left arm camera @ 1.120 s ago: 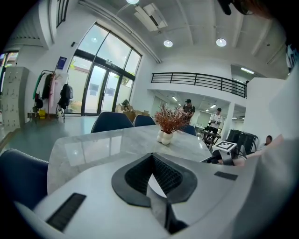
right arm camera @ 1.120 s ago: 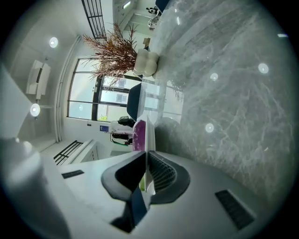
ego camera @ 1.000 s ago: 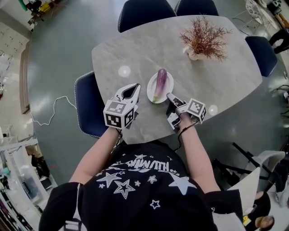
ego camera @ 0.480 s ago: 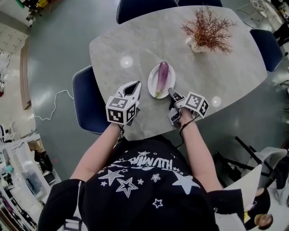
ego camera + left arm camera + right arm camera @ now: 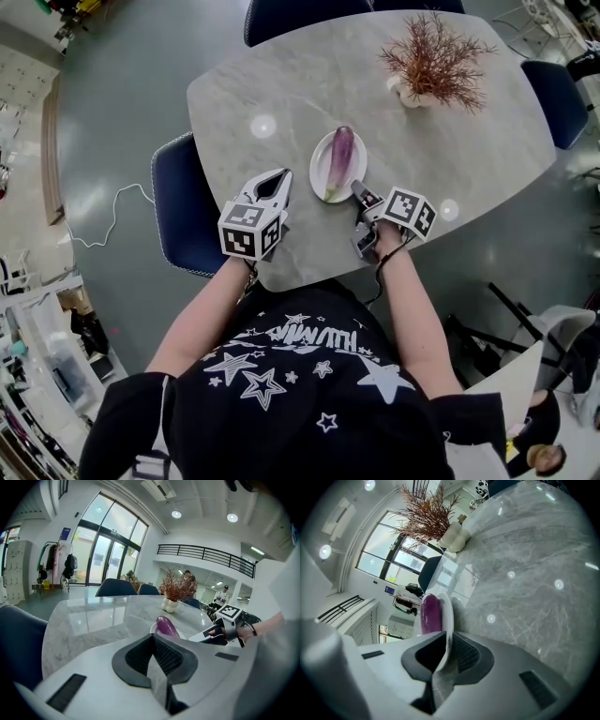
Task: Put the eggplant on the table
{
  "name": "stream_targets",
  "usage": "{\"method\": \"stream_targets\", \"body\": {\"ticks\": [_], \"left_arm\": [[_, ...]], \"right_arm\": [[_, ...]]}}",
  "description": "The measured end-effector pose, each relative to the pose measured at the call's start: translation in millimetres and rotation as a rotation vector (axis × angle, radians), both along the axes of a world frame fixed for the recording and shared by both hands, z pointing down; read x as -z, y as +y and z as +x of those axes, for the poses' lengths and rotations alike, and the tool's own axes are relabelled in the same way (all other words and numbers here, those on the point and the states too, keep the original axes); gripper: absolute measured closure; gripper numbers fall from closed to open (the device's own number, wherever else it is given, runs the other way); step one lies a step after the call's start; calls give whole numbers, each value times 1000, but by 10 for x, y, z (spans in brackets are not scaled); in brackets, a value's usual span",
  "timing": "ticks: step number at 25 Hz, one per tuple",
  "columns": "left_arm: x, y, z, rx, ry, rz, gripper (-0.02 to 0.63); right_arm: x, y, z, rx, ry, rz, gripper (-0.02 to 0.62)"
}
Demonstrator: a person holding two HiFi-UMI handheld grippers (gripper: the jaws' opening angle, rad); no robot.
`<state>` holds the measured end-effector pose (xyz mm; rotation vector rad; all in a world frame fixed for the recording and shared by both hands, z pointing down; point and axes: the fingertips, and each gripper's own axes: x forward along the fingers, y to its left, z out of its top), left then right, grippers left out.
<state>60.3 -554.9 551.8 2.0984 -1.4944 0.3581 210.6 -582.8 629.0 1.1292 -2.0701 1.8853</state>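
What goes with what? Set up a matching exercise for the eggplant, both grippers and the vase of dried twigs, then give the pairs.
Things:
1. eggplant
2. left gripper
3. right gripper
4. vase

States or places:
a. jaws closed on the rim of the plate
b. far right part of the table
c. lying on the plate
d. jaws together with nothing between them, left of the plate

Pairs: 1-c, 2-d, 3-a, 4-b

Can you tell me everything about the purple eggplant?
The eggplant is long, smooth and shiny, dark purple along most of it and pale at the end nearest the person. It lies flat on a white plate on the grey marble table, its length pointing away from the person. Only the plate touches it. The right gripper pinches the plate's rim, not the eggplant.
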Motion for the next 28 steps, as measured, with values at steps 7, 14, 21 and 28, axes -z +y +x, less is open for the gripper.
{"method": "stream_targets", "body": {"ticks": [7, 14, 21, 28], "left_arm": [[12, 125, -42, -11, 8, -1, 598], [91, 385, -138, -43, 22, 14, 598], [212, 730, -304, -64, 79, 51, 598], [332, 1249, -550, -103, 117, 92, 598]], "right_arm": [[37, 74, 39, -10, 22, 16, 515], [142, 365, 147, -37, 65, 65, 517], [354, 747, 88, -43, 65, 144, 517], [521, 1302, -271, -97, 21, 214, 518]]}}
